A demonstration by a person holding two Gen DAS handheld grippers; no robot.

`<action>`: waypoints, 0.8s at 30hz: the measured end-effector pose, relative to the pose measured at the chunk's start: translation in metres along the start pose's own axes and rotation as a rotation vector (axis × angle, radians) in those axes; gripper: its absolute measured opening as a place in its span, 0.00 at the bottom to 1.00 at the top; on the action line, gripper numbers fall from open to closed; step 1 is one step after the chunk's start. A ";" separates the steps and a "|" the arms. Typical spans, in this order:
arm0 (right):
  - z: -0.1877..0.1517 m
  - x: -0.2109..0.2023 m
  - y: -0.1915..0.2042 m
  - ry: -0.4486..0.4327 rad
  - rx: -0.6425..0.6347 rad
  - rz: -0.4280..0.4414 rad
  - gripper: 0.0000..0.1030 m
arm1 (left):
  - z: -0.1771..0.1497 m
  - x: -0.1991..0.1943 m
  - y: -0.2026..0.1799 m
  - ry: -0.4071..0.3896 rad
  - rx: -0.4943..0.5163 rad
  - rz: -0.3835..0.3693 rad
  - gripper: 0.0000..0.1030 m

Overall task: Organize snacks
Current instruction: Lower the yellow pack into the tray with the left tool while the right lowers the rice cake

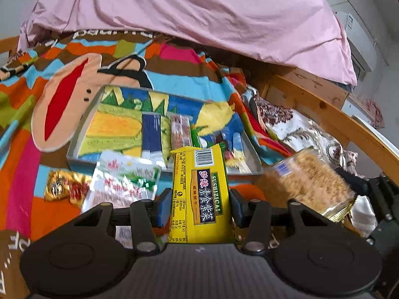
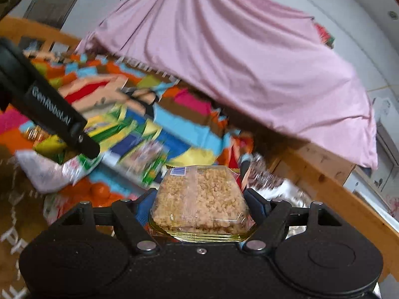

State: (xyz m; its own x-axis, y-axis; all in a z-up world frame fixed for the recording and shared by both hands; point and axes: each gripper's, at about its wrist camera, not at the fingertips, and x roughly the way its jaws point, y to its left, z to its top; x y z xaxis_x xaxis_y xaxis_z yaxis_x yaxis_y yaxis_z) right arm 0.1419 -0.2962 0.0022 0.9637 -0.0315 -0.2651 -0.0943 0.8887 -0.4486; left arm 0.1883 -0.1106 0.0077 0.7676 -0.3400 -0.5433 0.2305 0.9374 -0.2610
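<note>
We find both grippers loaded, mid-carry, w/ the tray [image 1: 82, 124] ahead on the patterned blanket [image 1: 174, 79]. Left gripper [image 1: 198, 200] is clamped on a yellow cracker pack [image 1: 199, 194], pads pressing either long side, pack standing lengthwise out past the fingers, barcode end toward the tray. Right gripper [image 2: 199, 204] grips a clear crumb pack [image 2: 199, 196] at a wide setting, pads on both flanks; same pack shows at right in the left view. Tray already holds several snacks laid side by side approx. centre; its left part looks free, though the printed lining makes contents hard to separate. Loose on the blanket nr. the tray's near wall: a white-green pouch [image 1: 124, 179] and a gold wrapper [image 1: 64, 186], not yet put away. Step in hand, in our judgement: transfer of two packs to the tray. Next move calls for bringing each pack over the near wall, lowering flat beside the ones inside w/o stacking, then releasing; the grippers sit close together, so one at a time seems prudent. Right view is blurred; we cannot confirm detail there.
</note>
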 end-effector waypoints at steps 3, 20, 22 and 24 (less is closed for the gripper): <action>0.005 0.010 -0.006 -0.056 0.035 -0.021 0.75 | 0.015 0.004 0.001 -0.031 -0.005 0.015 0.51; 0.025 0.134 -0.020 -0.165 0.199 -0.021 0.75 | 0.088 0.096 0.016 -0.109 -0.047 0.121 0.51; 0.023 0.148 -0.022 -0.143 0.234 -0.005 0.75 | 0.090 0.112 0.023 -0.101 -0.062 0.136 0.51; 0.020 0.164 -0.023 -0.119 0.267 0.012 0.75 | 0.090 0.127 0.028 -0.091 -0.075 0.153 0.51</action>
State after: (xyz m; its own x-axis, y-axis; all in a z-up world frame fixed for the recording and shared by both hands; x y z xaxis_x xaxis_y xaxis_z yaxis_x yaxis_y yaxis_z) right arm 0.3068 -0.3122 -0.0138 0.9870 0.0202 -0.1597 -0.0526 0.9781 -0.2014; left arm 0.3459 -0.1208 0.0030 0.8417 -0.1827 -0.5081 0.0643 0.9682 -0.2417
